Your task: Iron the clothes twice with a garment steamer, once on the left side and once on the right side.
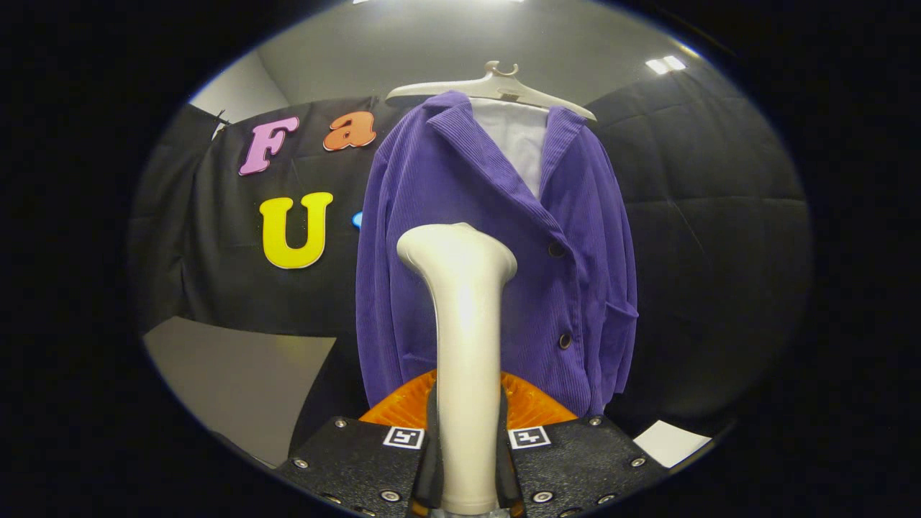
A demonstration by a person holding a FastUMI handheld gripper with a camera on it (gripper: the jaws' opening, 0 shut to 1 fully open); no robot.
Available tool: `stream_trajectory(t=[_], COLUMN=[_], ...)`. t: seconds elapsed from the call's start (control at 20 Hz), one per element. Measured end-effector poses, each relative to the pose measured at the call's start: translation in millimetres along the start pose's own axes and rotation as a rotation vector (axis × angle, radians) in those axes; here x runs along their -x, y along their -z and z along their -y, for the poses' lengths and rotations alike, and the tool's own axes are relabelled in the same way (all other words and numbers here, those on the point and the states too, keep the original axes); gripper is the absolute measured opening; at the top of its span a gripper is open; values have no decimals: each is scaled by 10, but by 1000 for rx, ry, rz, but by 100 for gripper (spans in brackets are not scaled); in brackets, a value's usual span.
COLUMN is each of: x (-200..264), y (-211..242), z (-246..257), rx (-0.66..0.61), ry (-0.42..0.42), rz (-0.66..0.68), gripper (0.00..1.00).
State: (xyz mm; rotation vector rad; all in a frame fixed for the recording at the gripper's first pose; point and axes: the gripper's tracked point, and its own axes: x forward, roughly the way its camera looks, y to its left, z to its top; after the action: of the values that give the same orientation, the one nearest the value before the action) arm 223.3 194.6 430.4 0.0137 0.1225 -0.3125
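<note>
Gripping the cream plastic garment steamer (464,345) upright, hand-held gripper (466,460) w/ both fingers (430,460) pressing its handle from either side. Rising straight up btwn the fingers, steamer head flaring at top, overlapping the jacket's front just ahead. Hanging on a pale plastic hanger (496,86) against the black cloth wall (712,216): purple corduroy jacket (432,216), buttoned w/ dark buttons, white lining showing at collar. Orange ribbed object (536,406) sitting below the hem, behind the fingers.
</note>
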Motion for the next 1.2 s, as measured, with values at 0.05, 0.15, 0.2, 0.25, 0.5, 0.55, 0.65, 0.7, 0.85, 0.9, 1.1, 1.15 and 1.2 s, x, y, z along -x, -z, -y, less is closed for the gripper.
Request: stream_trajectory(t=[0.05, 0.15, 0.2, 0.25, 0.5, 0.55, 0.65, 0.7, 0.85, 0.9, 1.1, 1.15, 1.2], x=[19, 45, 50, 40, 83, 88, 107, 130, 213, 264, 512, 563, 560], y=[120, 350, 461, 585, 1055, 1128, 1278, 1350, 1347, 1274, 523, 288, 88], z=[12, 15, -3, -21, -17, 0, 26, 25, 121, 188, 539, 602, 649], rx=[-1, -4, -6, -4, 1, -4, -22, -35, -38, -43, -83, -117, -145], ry=[-1, -3, -6, -8, -14, -10, -6, -7, 26, 50, 163, 170, 171], rz=[-18, -55, -76, -99, -188, -203, -236, -257, -249, -233, -60, -23, -2], gripper=[28, 28, 28, 28, 28, 28, 28, 28, 28, 28, 28, 28, 28])
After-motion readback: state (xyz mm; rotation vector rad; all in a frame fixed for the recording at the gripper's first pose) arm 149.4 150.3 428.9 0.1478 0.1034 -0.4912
